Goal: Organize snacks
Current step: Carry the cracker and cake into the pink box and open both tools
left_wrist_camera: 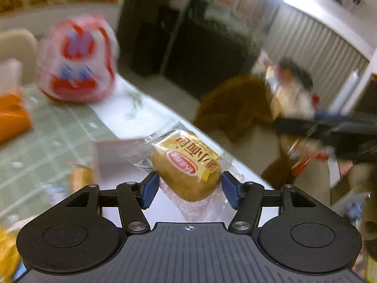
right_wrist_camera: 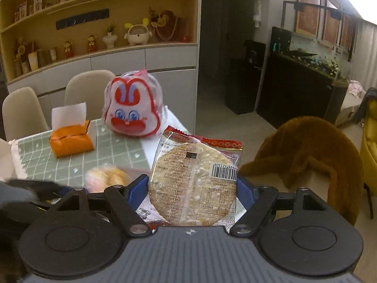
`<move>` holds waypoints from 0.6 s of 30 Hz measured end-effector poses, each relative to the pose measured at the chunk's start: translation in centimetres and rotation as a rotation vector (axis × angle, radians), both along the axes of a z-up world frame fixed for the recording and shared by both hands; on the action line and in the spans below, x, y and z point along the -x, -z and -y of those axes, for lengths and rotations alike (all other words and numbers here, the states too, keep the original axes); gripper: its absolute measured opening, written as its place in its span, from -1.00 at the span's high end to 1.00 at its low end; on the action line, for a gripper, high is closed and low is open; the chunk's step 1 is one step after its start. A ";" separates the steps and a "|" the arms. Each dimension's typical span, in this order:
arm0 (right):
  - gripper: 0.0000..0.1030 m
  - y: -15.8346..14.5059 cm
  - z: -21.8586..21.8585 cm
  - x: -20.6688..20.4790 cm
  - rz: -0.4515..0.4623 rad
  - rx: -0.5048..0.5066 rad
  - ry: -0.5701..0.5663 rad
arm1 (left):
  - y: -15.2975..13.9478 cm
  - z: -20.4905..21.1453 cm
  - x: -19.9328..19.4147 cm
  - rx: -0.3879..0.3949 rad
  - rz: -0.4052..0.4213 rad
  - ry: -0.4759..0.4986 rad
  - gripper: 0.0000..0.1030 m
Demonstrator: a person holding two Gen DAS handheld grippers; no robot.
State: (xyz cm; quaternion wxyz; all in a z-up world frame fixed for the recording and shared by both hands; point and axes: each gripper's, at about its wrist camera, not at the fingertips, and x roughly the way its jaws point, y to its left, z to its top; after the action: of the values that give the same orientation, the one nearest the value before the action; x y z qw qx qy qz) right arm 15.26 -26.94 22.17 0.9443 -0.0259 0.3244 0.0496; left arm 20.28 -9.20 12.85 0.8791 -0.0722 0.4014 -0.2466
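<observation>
The left gripper [left_wrist_camera: 187,186] holds a wrapped small bread bun [left_wrist_camera: 186,167] between its blue pads, lifted clear of the table [left_wrist_camera: 59,127]. The right gripper [right_wrist_camera: 193,188] clamps a packaged rice cracker [right_wrist_camera: 194,179] upright between its jaws. Ahead of both, beyond the fingertips, stands a rabbit-faced snack bag [right_wrist_camera: 133,105], with an orange tissue box [right_wrist_camera: 70,141] to its left. Both snacks are picked up but neither is placed yet; sorting appears to be midway at best.

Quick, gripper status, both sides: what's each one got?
Left gripper: closed on a wrapped small bread.
Right gripper: closed on a packet of rice crackers.
</observation>
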 end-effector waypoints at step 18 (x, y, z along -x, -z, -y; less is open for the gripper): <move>-0.67 10.3 -2.0 -10.0 -0.299 -0.127 -0.062 | 3.8 -17.5 -1.2 0.004 -0.097 -0.481 -0.12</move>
State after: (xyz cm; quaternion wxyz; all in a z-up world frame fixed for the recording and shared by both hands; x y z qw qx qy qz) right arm 25.27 -24.91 11.87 0.8832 0.0316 0.4566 0.1027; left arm 21.49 8.33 9.08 0.8921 -0.1791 0.4139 -0.0272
